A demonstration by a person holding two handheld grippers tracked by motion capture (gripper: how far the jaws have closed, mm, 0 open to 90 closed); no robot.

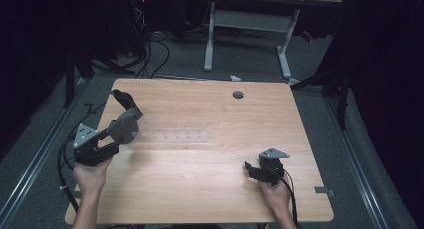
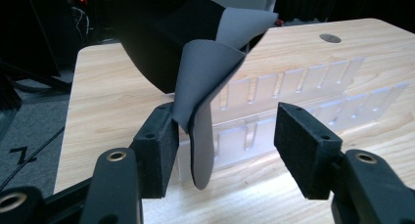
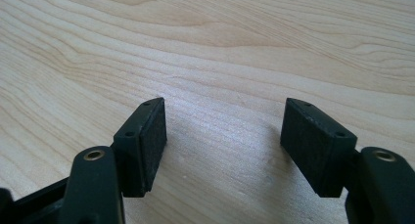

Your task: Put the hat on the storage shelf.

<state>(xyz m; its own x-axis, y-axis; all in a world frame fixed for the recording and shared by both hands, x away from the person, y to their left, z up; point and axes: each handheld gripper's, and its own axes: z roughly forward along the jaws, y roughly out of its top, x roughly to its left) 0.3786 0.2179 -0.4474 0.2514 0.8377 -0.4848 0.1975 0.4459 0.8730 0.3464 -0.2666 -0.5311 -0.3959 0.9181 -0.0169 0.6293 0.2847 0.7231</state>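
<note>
high: left hand-held gripper (image 1: 131, 120) mid-left, dark sheet (image 1: 124, 99) at its tip, over clear rack (image 1: 172, 130) | left gripper view: jaws wide, curled sheet (image 2: 205, 82) against left pad (image 2: 164, 148), right pad clear | right gripper view: right hand-held gripper (image 3: 222, 141) wide, empty over counter (image 3: 220, 48)

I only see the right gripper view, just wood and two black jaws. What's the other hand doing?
Observer: The left gripper has its jaws open around a bendy grey-and-black sheet.
Operator: Is it squeezing it?
Observer: No. The sheet rests against one pad; the other pad stands apart.
Operator: What else is on there?
Observer: A clear slotted rack lies on the table, right next to the sheet.
</note>
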